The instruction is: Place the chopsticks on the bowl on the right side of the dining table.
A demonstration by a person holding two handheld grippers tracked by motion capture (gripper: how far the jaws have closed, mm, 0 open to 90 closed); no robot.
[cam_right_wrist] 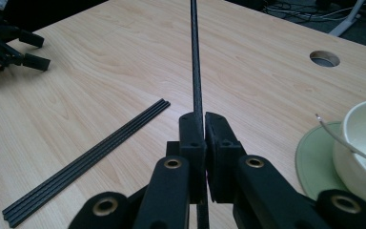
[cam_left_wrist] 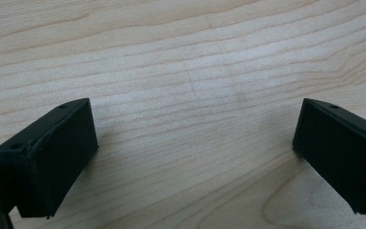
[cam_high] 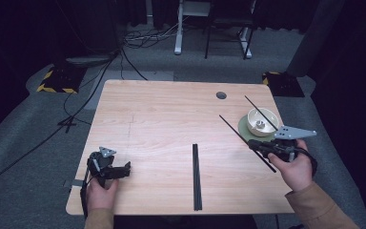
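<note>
One black rod (cam_right_wrist: 196, 57) is up off the worktop (cam_high: 162, 114), pinched tight between the fingers of the right gripper (cam_high: 262, 146) and sticking out both ends, its long end running toward 10 o'clock from the grip. Beside it, at about 2 o'clock on the worktop, sits a cream bowl (cam_high: 262, 122) on a green saucer (cam_high: 244, 128), and a second rod (cam_high: 261, 112) lies slanted across the bowl's rim. So by my read one rod is delivered, one is on its way, and the job is partway through.

Plenty left, though: a bundle of rods (cam_high: 197, 176) lies flat near the 6 o'clock edge, untouched, several side by side. Over at 8 o'clock the left gripper (cam_high: 124, 169) sits low over bare wood, fingers spread wide with nothing between them, well apart from the bundle.
</note>
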